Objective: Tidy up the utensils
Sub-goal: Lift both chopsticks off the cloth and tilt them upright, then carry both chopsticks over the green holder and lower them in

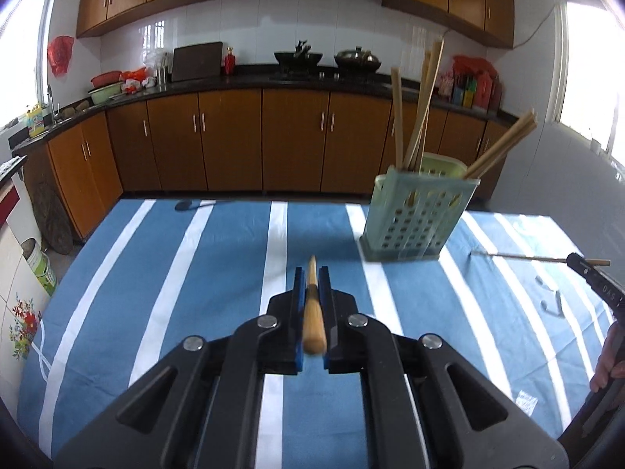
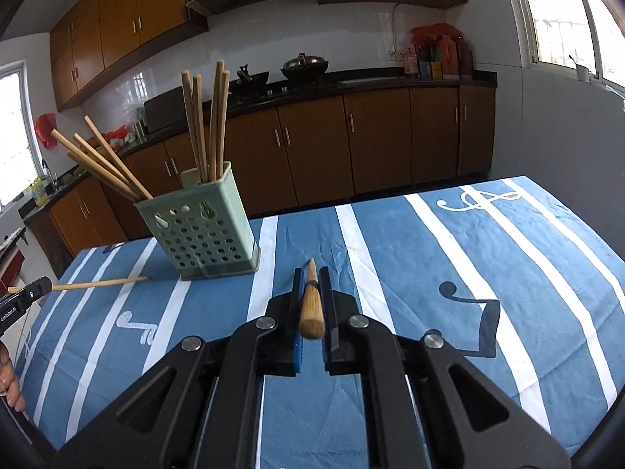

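Above striped tablecloth (image 1: 218, 258), one chopstick (image 1: 312, 305) is clamped in each gripper, left gripper (image 1: 312, 277) and right gripper (image 2: 312, 277); insertion into the green holder (image 2: 203, 230) is judged next, requiring upright alignment.

Left gripper (image 1: 312, 277): matte black linkage arms, four round silver pivot screws, blue ribbed pads (image 1: 299, 293) lining the inner finger faces, triangular cut-outs in the lower frame. Right gripper (image 2: 312, 277): identical build, same black arms, silver screws and blue pads (image 2: 298, 293). White lettering printed on the black finger side of each, only partly legible.
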{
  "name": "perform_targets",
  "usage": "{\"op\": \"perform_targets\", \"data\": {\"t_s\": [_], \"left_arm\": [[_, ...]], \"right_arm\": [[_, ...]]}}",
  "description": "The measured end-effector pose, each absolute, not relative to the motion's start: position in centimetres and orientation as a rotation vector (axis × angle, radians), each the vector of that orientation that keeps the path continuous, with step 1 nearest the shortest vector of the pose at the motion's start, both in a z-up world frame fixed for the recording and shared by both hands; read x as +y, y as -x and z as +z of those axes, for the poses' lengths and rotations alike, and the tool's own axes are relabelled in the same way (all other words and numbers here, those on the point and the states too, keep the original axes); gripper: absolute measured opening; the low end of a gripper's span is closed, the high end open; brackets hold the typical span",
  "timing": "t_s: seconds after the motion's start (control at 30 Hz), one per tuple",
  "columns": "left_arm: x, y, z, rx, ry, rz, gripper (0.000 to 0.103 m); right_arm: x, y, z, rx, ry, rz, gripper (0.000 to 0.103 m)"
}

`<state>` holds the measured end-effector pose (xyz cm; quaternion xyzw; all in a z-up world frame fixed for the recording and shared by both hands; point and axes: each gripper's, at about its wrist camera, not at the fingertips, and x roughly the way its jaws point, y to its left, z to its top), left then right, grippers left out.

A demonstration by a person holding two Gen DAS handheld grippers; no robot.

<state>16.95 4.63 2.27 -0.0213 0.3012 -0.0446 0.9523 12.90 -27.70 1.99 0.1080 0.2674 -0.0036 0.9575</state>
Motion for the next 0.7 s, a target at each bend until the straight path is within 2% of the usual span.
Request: {"op": "perform_targets", "data": {"t_s": [0.37, 0.7], "left_arm": [[4.2, -16.6, 6.2, 0.534, 0.075, -0.145, 0.007], [0.9, -16.2, 13.1, 0.409, 0.078, -0.281, 0.007]], "right_arm": [[-27.7, -12.8, 5.2, 0.466, -0.25, 0.037, 0.008], [-27.2, -13.0, 12.2, 0.323, -0.323, 0.178, 0.008]]}}
